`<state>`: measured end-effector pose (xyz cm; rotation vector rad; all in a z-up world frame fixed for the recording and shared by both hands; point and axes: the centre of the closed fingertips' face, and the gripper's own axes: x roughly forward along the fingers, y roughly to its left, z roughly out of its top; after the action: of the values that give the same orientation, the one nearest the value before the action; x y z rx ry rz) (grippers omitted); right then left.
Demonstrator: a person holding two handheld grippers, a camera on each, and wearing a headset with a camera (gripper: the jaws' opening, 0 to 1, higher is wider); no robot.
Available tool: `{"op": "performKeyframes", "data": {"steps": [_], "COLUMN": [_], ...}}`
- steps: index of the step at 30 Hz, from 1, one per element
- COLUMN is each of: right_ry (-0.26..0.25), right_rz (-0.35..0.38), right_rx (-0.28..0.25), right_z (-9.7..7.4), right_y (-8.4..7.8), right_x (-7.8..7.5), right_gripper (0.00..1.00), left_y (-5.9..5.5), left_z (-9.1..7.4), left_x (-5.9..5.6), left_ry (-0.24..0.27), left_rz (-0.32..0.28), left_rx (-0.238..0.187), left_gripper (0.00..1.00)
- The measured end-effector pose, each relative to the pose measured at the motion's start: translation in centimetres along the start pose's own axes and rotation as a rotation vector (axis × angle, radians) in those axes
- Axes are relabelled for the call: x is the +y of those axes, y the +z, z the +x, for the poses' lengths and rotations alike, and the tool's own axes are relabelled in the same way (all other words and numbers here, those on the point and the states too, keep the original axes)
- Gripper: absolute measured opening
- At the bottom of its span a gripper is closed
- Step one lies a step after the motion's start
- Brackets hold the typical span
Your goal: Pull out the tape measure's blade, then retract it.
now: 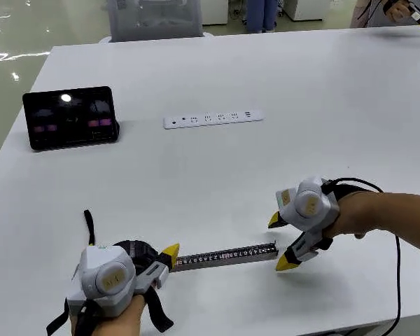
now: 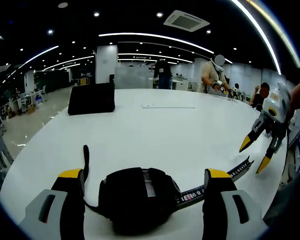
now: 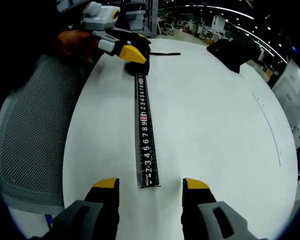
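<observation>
The blade (image 1: 224, 256) is lying drawn out by the bench's (image 1: 266, 161) front edge.
Left hand-held gripper (image 2: 144, 172) is straddling the tape measure (image 1: 136, 253), jaws spread; right hand-held gripper (image 1: 280, 243) is hovering released at its tip.

The wide white table top (image 1: 287, 140) is matt and smooth, with only a faint sheen. The tape measure's chunky black case (image 2: 135, 197) looks like dull, rubbery plastic, and its dark blade (image 1: 224, 256) is thin metal printed with pale numbers. The left gripper (image 2: 143, 173) and right gripper (image 1: 280, 243) have smooth pale grey plastic shells and yellow plastic jaw tips. The black strap (image 1: 89, 225) looks like woven cloth. The flat black tablet (image 1: 71, 117) has a glossy screen, the long white power strip (image 1: 213, 118) is smooth plastic, and the pale floor (image 1: 14, 42) is polished and mirror-bright.
</observation>
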<state>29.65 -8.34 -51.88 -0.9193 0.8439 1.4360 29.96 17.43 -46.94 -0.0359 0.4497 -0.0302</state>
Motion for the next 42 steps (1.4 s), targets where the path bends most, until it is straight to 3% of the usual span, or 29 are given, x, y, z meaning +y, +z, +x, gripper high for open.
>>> {"op": "performKeyframes", "data": {"steps": [5, 15, 24, 28, 34, 42], "right_ry": [0.008, 0.017, 0.023, 0.028, 0.02, 0.02], "right_rz": [-0.002, -0.018, -0.053, -0.003, 0.017, 0.044], "right_rx": [0.008, 0.022, 0.027, 0.028, 0.034, 0.05], "right_z": [0.0, 0.5, 0.7, 0.7, 0.7, 0.7], "right_y": [0.0, -0.3, -0.3, -0.3, -0.4, -0.4], "right_x": [0.1, 0.3, 0.4, 0.3, 0.3, 0.2], "right_gripper": [0.36, 0.16, 0.11, 0.11, 0.11, 0.11], "left_y": [0.3, -0.2, -0.7, -0.9, -1.2, -1.7], "left_z": [0.0, -0.1, 0.1, 0.2, 0.2, 0.2], "left_x": [0.0, 0.6, 0.8, 0.8, 0.5, 0.8], "left_ry": [-0.002, 0.013, 0.014, 0.014, -0.001, 0.009], "left_rz": [-0.006, -0.014, -0.024, -0.02, -0.021, 0.018], "left_rx": [-0.002, 0.012, 0.024, 0.03, 0.056, 0.095], "left_gripper": [0.97, 0.97, 0.91, 0.82, 0.67, 0.64]}}
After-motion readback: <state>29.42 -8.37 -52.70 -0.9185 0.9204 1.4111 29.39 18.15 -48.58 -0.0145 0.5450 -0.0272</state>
